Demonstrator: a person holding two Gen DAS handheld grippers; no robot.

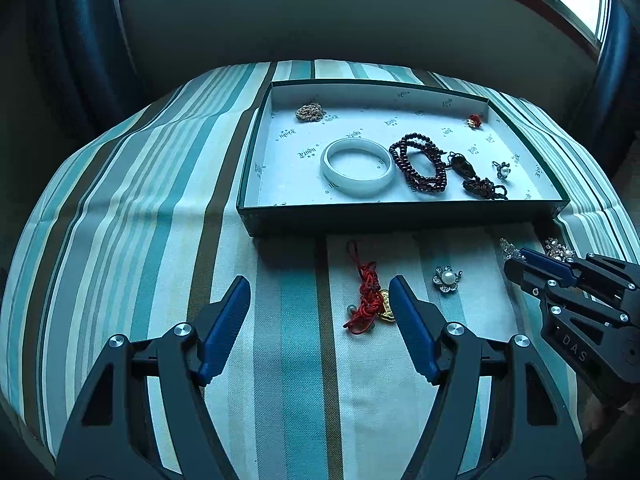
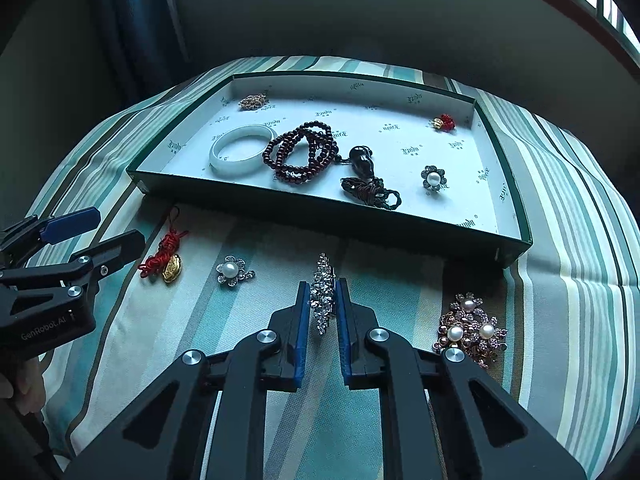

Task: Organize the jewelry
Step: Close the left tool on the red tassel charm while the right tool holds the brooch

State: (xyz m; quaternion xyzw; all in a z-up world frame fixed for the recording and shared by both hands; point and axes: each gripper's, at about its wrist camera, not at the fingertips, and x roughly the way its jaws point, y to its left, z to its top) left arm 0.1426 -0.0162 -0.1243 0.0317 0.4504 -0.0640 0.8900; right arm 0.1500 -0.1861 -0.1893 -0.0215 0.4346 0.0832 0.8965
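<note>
A green box lid [image 1: 400,216] [image 2: 516,240] holds a white bangle [image 1: 357,168] [image 2: 240,152], dark red beads [image 1: 420,164] [image 2: 300,152], a pearl flower [image 2: 434,179], a gold chain [image 1: 310,112] and a small red charm [image 1: 475,121]. My right gripper [image 2: 323,292] [image 1: 516,258] is shut on a silver crystal brooch [image 2: 323,280] at the cloth. My left gripper [image 1: 320,292] [image 2: 116,228] is open; its right finger is beside a red cord charm with a gold piece [image 1: 366,300] [image 2: 166,258].
A pearl flower brooch [image 1: 447,279] [image 2: 232,272] and a rose-gold pearl brooch [image 2: 472,330] [image 1: 558,248] lie on the striped cloth [image 1: 160,240] in front of the lid. A dark wall and curtains stand behind the table.
</note>
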